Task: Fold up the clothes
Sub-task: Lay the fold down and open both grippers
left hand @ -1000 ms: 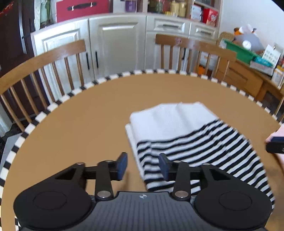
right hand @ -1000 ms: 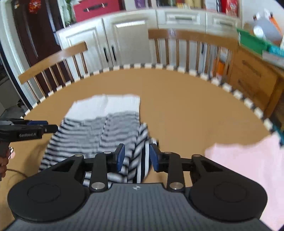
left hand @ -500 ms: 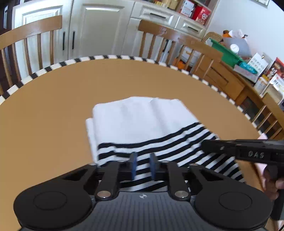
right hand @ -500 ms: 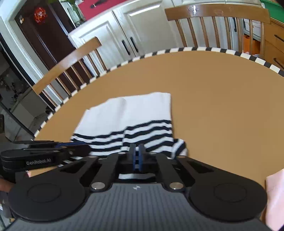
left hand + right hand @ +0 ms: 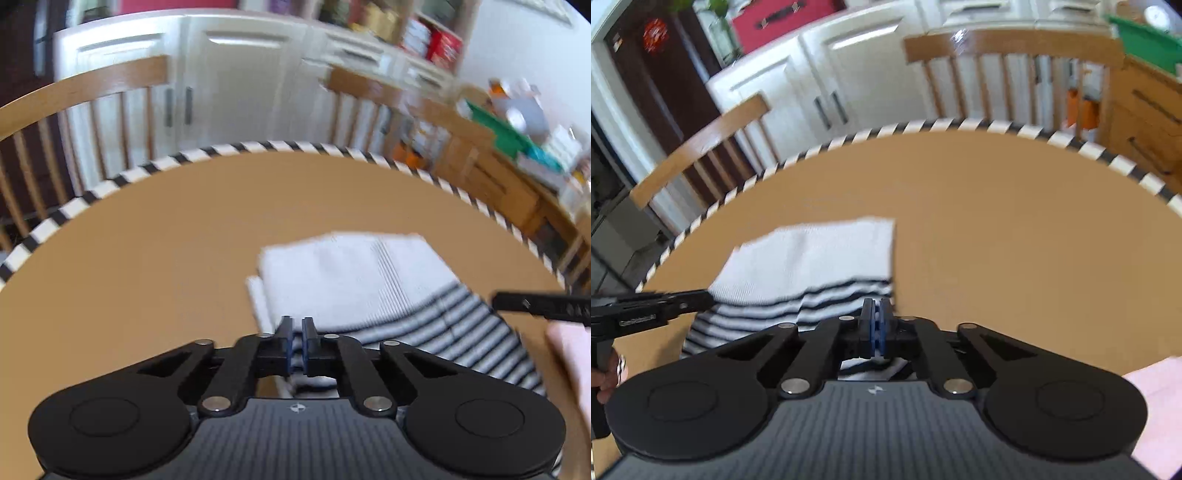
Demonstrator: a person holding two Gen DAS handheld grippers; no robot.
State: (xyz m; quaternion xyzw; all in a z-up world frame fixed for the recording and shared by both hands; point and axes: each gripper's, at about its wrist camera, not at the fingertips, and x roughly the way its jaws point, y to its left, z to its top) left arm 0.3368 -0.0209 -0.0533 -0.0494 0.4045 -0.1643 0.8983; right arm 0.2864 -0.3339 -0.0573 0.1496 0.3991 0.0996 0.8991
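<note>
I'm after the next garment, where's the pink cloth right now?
The pink cloth lies at the lower right of the right wrist view, on the table, right of the striped top.

Garment (image 5: 354, 280) lies flat on the surface (image 5: 147, 266), directly ahead of both units. Left hand-held gripper (image 5: 297, 345) sits at its near-left edge, right hand-held gripper (image 5: 877, 328) at its near-right edge. Second cloth (image 5: 1156, 391) lies right of the right one. Chairs (image 5: 701, 144) stand beyond the surface's far rim, cabinets (image 5: 229, 81) behind them.
</note>
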